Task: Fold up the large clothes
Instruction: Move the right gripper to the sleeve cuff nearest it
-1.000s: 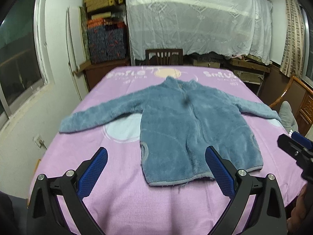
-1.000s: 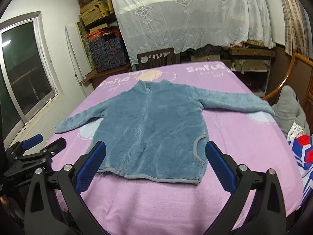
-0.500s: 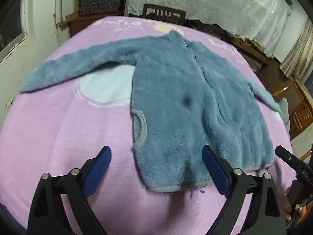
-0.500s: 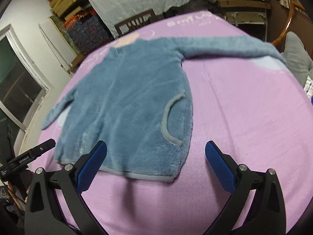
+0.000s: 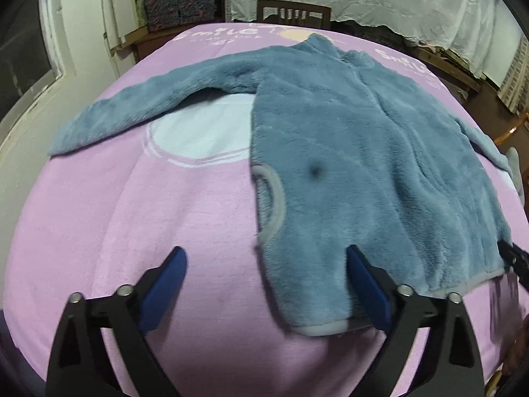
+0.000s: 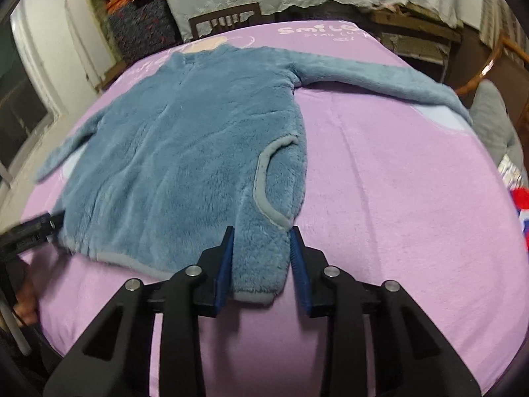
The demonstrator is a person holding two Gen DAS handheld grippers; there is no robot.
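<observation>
While the blue fleece jacket (image 6: 185, 165) is lying flat on the purple bed (image 6: 396, 215), my right jaws (image 6: 261, 258) are closing around its bottom corner, not pinching yet. My left jaws (image 5: 264, 284) are gaping wide, opening, holding nothing. Next, both corners need grabbing.

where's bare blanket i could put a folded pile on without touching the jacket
The widest free patch of blanket lies right of the jacket, below its right sleeve. Another lies left of the body, below the left sleeve. The near hem is crowded: the right hand-held gripper is closing over one corner and the left hand-held gripper straddles the other.
</observation>
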